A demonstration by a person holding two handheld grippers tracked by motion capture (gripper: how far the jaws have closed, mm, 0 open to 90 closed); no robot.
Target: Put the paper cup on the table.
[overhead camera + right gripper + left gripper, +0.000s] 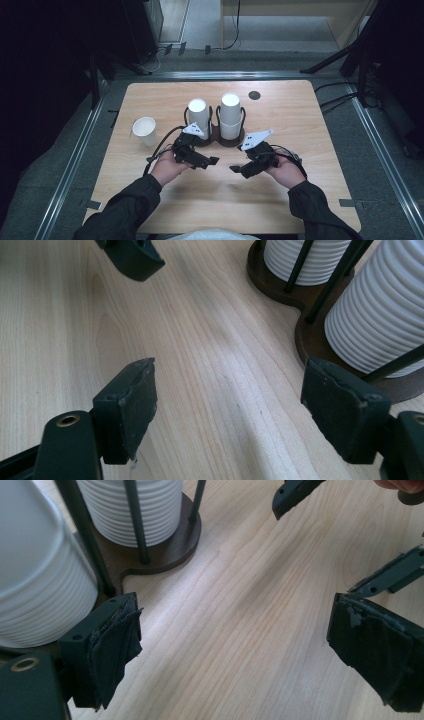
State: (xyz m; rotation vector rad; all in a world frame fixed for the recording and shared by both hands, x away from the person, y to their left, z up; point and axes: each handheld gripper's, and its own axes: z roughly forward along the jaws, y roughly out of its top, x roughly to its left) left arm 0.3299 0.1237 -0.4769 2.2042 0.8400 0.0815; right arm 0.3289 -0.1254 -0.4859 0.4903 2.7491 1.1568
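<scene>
Pale wood tabletop (300, 200), dark surround. Your left gripper (204, 162) and right gripper (238, 170) hover mid-tabletop, jaws apart, empty. Cup stacks (230, 116) sit in the rack (216, 136) just beyond; loose cup (144, 131) near left edge. Likely approach step: next, close on a stack.

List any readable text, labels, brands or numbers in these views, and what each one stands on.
None can be read: the paper cup stacks, the loose cup, the dark wooden holder and the table carry no print, and the black pads are unmarked.
</scene>
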